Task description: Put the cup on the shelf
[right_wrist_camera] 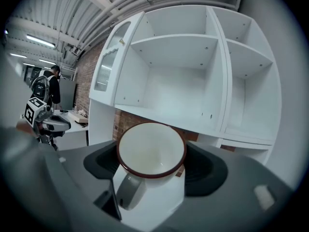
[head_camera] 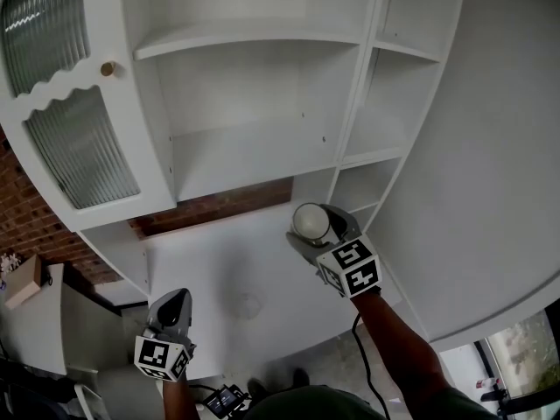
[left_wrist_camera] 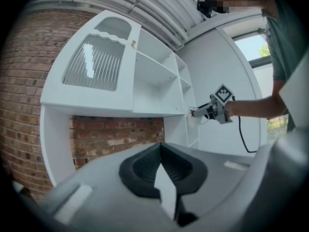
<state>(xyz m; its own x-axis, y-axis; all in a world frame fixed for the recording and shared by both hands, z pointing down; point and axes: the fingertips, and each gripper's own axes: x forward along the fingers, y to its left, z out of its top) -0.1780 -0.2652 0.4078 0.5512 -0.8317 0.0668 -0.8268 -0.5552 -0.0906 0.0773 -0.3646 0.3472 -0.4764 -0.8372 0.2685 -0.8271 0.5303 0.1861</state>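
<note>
A white enamel cup [head_camera: 310, 221] with a dark red rim sits between the jaws of my right gripper [head_camera: 315, 228], which is shut on it. In the right gripper view the cup [right_wrist_camera: 151, 152] faces me mouth-on, handle low at the left, in front of the white shelf unit [right_wrist_camera: 175, 116]. It hangs just above the white counter [head_camera: 229, 265], below the wide lower shelf [head_camera: 254, 150] and upper shelf [head_camera: 249, 35]. My left gripper [head_camera: 172, 307] stays low at the counter's front left, shut and empty. The left gripper view shows my right gripper [left_wrist_camera: 211, 109] by the unit's right side.
A cabinet door with ribbed glass [head_camera: 66, 121] and a small knob [head_camera: 108, 68] stands at the left. Narrow side shelves [head_camera: 398, 49] run up the right. Brick wall [head_camera: 219, 206] shows behind the counter. A person [right_wrist_camera: 47, 87] stands far off by a table [right_wrist_camera: 72, 116].
</note>
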